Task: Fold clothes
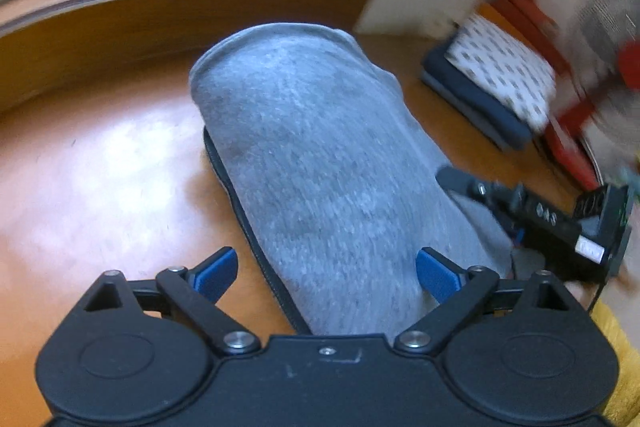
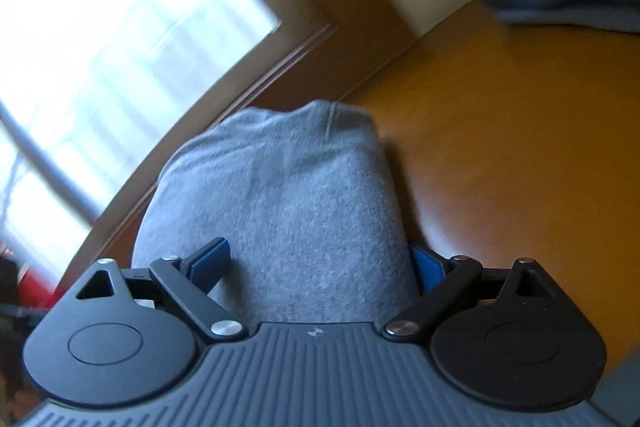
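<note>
blown-out window (image 2: 100,39) daylight, floor (image 1: 100,179) glare, motion blur (worst at edges)

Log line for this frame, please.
left gripper: open, over grey garment | right gripper: open, over garment | folded pile: floor, apart

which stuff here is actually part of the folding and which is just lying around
Part of the job:
grey garment, spread on the floor
left gripper, open over it
right gripper, open over it

Just lying about:
stack of folded clothes, spotted white on dark blue
red frame, blurred
yellow cloth at the edge
</note>
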Demonstrator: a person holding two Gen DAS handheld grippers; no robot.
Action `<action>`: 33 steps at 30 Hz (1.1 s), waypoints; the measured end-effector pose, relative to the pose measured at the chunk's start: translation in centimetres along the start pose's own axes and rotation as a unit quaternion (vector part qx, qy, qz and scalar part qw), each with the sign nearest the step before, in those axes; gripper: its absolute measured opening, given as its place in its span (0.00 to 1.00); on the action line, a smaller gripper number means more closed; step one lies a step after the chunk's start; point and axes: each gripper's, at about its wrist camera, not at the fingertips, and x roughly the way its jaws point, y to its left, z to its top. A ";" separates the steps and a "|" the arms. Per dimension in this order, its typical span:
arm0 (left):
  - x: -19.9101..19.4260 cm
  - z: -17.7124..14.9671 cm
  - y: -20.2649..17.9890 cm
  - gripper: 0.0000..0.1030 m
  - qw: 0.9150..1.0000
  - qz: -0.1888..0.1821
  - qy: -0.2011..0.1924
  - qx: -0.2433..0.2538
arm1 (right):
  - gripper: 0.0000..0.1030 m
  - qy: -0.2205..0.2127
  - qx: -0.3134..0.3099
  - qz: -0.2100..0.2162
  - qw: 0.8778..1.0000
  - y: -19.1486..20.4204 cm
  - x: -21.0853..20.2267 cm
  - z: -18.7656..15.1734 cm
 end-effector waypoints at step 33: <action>-5.0 -1.0 4.8 0.93 0.970 -0.083 0.058 0.219 | 0.91 -0.349 0.129 -0.164 0.913 18.1 -10.9 -20.1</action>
